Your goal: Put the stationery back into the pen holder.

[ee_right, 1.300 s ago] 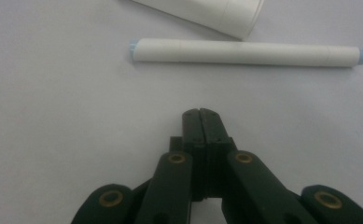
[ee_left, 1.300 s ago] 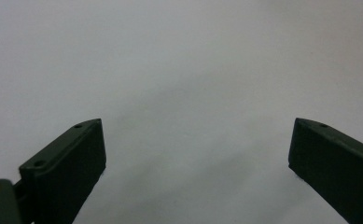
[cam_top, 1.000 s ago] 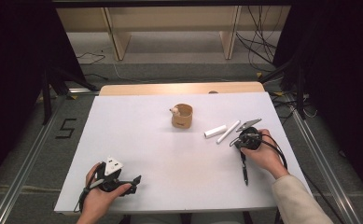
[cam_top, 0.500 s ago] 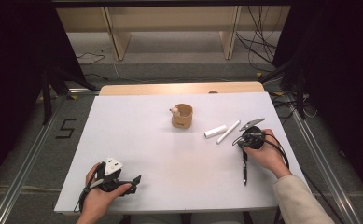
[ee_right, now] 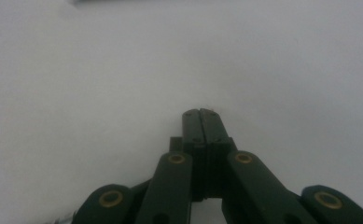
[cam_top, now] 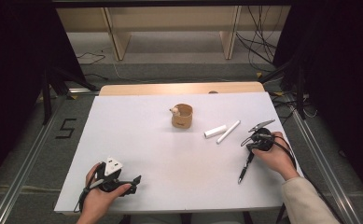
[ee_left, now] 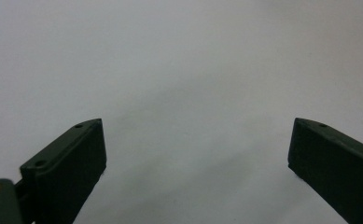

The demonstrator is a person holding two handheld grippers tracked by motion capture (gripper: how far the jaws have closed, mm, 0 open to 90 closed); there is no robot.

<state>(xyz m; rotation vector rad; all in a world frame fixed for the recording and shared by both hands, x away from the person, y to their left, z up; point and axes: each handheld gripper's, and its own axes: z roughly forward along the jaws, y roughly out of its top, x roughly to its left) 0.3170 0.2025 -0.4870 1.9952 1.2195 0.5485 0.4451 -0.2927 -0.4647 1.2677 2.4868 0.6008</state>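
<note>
Overhead: white table, dark curtained room; left hand-held gripper spread, right hand-held gripper pressed together.

A white table top stands on a grey floor, with a strip of pale wood along its far edge. Beyond it, light wooden shelving legs rise from the floor. Black curtains close in both sides. Loose cables trail at the far right. A "5" marking sits left of the table.
</note>
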